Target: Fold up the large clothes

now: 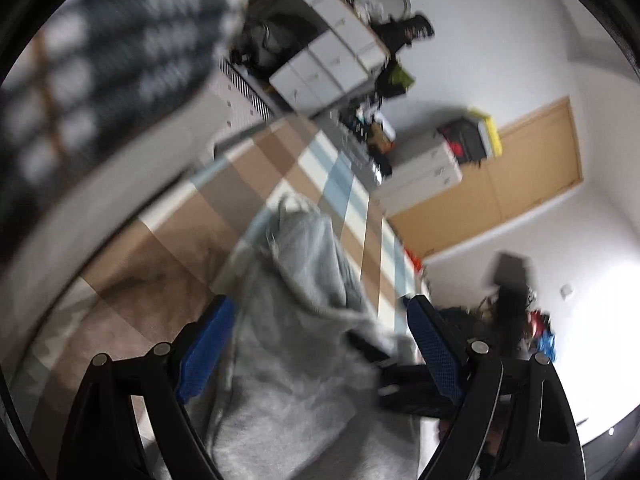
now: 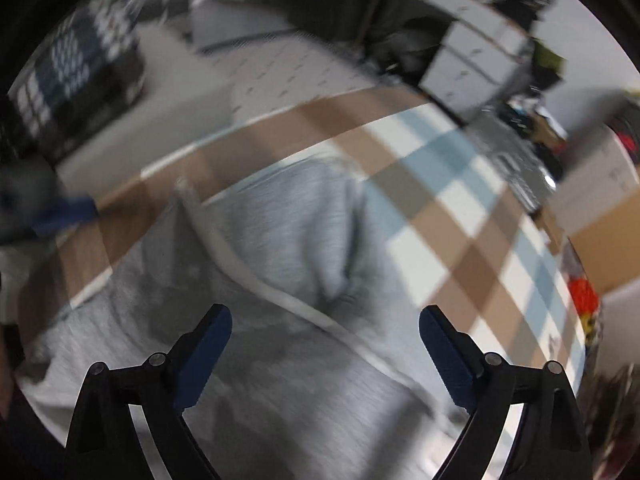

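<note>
A large light-grey garment (image 1: 304,264) lies bunched on a checked brown, white and blue mat (image 1: 280,152). My left gripper (image 1: 319,302) stands open low over it, and the cloth runs between the blue pads without either pad pressing on it. In the right wrist view the same garment (image 2: 288,216) spreads under my right gripper (image 2: 325,312), which is open wide with nothing pinched. A white band (image 2: 240,264) runs diagonally across the cloth. A blurred blue pad of the left gripper (image 2: 64,212) shows at the left edge. Both views are motion-blurred.
A dark patterned container (image 2: 80,64) stands beyond the mat (image 2: 440,200) at the left. White drawer units (image 1: 320,60) and clutter line the far side. A wooden door (image 1: 520,168) and a pile of coloured things (image 1: 536,320) are at the right.
</note>
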`<state>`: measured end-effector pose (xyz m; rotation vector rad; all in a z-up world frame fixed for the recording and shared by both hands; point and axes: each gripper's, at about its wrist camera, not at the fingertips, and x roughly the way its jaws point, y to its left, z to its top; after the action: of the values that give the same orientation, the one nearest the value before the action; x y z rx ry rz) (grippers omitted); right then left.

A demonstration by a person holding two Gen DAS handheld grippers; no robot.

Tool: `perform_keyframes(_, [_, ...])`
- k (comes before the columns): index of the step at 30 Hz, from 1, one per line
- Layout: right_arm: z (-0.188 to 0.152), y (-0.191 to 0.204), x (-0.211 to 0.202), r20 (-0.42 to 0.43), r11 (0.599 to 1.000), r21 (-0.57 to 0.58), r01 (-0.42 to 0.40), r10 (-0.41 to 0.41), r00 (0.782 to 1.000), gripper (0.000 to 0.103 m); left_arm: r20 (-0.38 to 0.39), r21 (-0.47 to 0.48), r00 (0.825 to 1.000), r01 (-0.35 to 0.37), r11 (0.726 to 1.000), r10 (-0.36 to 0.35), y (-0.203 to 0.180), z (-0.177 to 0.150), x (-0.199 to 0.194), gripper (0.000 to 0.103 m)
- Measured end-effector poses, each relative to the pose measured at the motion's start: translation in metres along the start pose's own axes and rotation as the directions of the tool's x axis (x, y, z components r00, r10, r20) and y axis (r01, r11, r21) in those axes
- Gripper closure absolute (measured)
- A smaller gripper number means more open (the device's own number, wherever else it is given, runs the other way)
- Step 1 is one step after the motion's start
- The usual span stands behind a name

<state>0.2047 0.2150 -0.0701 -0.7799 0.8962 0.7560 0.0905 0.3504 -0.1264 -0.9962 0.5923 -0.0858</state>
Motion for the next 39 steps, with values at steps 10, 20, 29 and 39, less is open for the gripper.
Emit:
perform_keyframes(10, [0.015, -0.004, 0.039, -0.094, 0.989, 0.112, -0.095, 0.105, 0.990, 0.103, 0.008, -0.017, 1.000, 0.028, 0.999, -0.027, 0.002, 0.008, 0.001, 0.018])
perform_keyframes(20, [0.022, -0.026, 0.010, 0.018, 0.960, 0.218, -0.178, 0.178, 0.984, 0.087, 0.031, -0.066, 0.997, 0.076, 0.995, -0.074, 0.007, 0.007, -0.007, 0.018])
perform_keyframes(29, [0.018, 0.019, 0.027, -0.036, 0.969, 0.055, -0.240, 0.242, 0.970, 0.034, 0.158, -0.001, 0.962, 0.227, 0.974, -0.224, -0.006, 0.012, -0.038, 0.018])
perform_keyframes(39, [0.032, 0.029, 0.048, -0.059, 0.937, 0.040, -0.348, 0.350, 0.935, 0.092, 0.169, -0.018, 0.954, 0.255, 0.967, -0.249, 0.000, 0.020, -0.033, 0.018])
